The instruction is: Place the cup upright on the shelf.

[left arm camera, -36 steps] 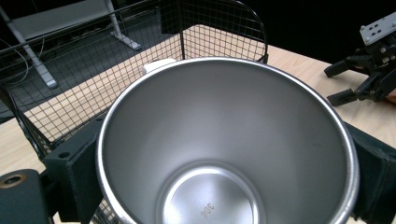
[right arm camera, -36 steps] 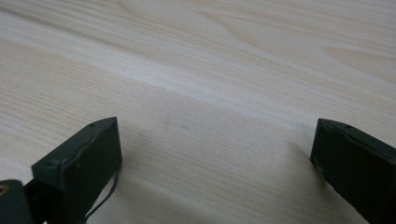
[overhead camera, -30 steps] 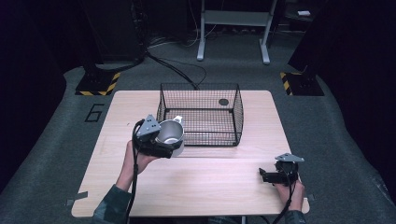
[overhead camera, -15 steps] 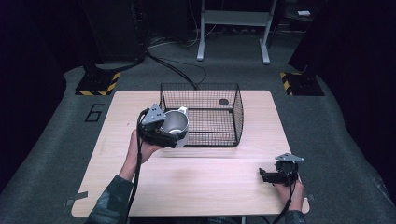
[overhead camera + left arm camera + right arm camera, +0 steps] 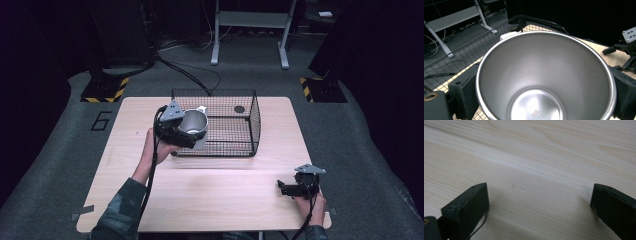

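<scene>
A shiny steel cup (image 5: 193, 124) with a white handle hangs in the air at the left front corner of the black wire basket (image 5: 250, 120). My left gripper (image 5: 192, 135) is shut on the cup, its jaws pressed on either side. In the left gripper view the cup's open mouth (image 5: 544, 75) faces the camera and its inside is bare metal. At the table's front right my right gripper (image 5: 285, 189) rests low on the wood, open, with nothing between its fingers (image 5: 469, 205).
A small dark round object (image 5: 239, 109) lies on the basket's floor at its back right. The light wood table (image 5: 210, 200) stands on grey carpet. Dark stands with yellow-black striped feet (image 5: 105, 90) and a white frame are behind it.
My left gripper has carried the cup up and to the right, from beside the basket's left front to over its left front corner. The right gripper has stayed put.
</scene>
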